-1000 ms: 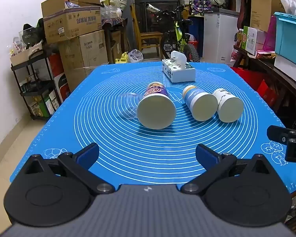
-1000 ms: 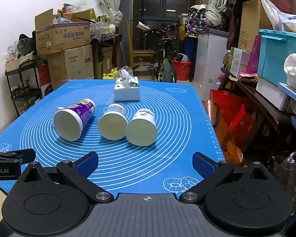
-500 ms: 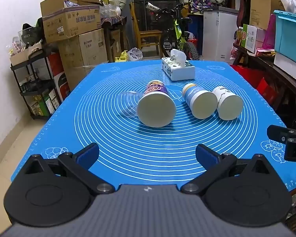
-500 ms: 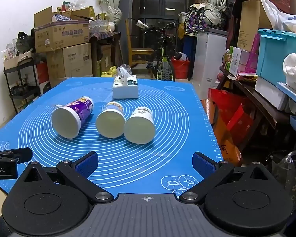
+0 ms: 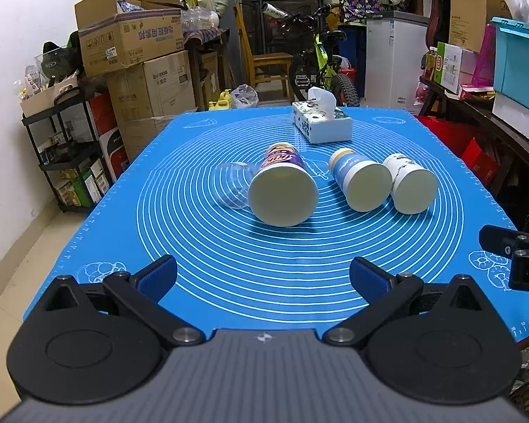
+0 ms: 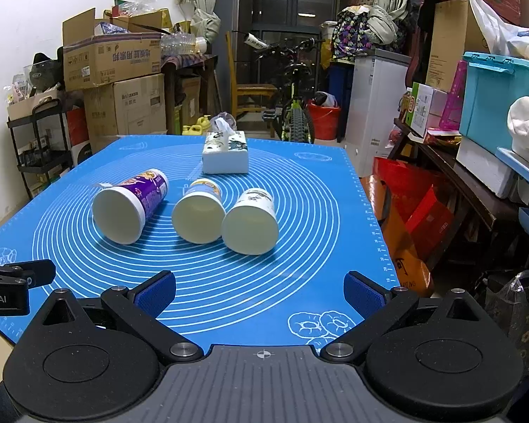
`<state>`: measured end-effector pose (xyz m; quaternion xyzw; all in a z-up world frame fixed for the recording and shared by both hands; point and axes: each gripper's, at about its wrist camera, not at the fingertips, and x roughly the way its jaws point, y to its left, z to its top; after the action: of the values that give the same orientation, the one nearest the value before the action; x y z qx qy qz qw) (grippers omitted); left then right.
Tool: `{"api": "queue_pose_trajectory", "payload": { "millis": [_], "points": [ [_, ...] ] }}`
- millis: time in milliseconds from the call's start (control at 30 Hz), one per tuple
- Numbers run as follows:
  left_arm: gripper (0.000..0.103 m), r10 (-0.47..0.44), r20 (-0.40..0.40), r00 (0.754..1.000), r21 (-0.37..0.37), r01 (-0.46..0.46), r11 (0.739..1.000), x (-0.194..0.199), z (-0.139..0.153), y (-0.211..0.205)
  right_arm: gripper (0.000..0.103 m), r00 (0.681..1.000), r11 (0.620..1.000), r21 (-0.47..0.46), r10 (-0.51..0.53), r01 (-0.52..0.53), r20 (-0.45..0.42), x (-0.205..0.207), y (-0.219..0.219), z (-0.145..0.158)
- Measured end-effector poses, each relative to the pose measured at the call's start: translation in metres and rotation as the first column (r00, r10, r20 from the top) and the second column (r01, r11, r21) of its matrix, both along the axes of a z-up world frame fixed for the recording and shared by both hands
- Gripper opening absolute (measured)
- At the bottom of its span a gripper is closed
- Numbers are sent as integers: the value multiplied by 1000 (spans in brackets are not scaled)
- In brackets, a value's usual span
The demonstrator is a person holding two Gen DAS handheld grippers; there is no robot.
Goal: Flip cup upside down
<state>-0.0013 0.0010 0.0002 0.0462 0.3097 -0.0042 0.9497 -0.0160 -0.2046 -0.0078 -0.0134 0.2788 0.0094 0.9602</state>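
Purple cup [image 5: 283,190] on side (mouth toward cam), axis front-back.

black tongs [image 5: 263,275], blue pads [image 5: 157,276], silver screws

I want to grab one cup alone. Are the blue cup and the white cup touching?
Touching. In the right wrist view the blue cup's rim meets the white cup's rim with no mat showing between them.
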Motion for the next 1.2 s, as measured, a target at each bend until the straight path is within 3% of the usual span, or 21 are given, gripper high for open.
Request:
{"api": "queue_pose_trajectory", "payload": {
  "millis": [1200],
  "points": [
    [103,-4,-2,1000,12,4,1000,-4,0,-1,100,1000,1000,-10,0,0,-12,-4,0,-2]
  ]
}}
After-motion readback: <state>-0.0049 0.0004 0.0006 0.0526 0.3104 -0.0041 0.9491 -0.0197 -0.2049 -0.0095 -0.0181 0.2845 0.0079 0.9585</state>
